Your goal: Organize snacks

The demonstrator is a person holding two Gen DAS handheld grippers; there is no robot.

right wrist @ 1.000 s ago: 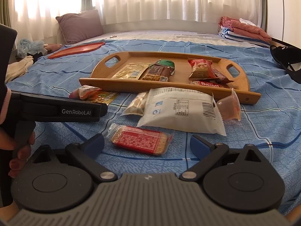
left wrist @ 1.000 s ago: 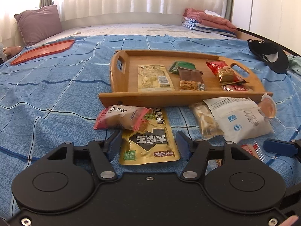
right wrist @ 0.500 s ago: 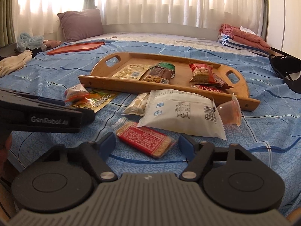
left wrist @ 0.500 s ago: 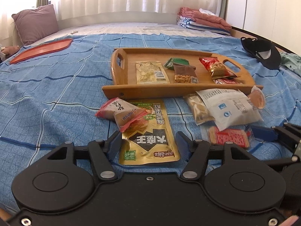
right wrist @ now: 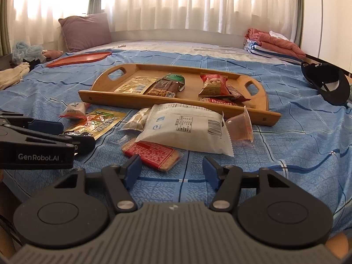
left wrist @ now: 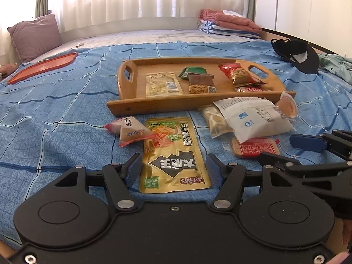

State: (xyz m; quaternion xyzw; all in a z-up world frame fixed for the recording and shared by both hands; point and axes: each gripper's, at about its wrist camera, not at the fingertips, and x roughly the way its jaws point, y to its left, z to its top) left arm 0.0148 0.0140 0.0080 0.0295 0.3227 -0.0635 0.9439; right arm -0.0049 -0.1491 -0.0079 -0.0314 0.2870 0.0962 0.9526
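A wooden tray (left wrist: pixel 167 104) (right wrist: pixel 123 95) on the blue bedspread holds several snack packs. In front of it lie loose snacks: a gold pouch (left wrist: pixel 173 154) (right wrist: pixel 99 124), a pink wrapped pack (left wrist: pixel 129 131) (right wrist: pixel 76 110), a white bag (left wrist: pixel 255 117) (right wrist: pixel 182 128), a red cracker pack (left wrist: pixel 255 147) (right wrist: pixel 151 153) and a jelly cup (left wrist: pixel 287 107) (right wrist: pixel 239 125). My left gripper (left wrist: pixel 173 170) is open, its fingers either side of the gold pouch's near end. My right gripper (right wrist: pixel 171 171) is open just short of the red cracker pack.
A black cap (left wrist: pixel 297 55) (right wrist: pixel 325 81) lies at the right. A flat red tray (left wrist: pixel 41 67) (right wrist: pixel 81 58) and a purple pillow (left wrist: pixel 35 36) sit at the far left. Folded laundry (left wrist: pixel 228 23) is at the back right.
Both grippers have drawn back and slid toward each other; the right gripper's fingers narrowed from wide open, now close to the red cracker pack. The pink pack has shifted beside the gold pouch.
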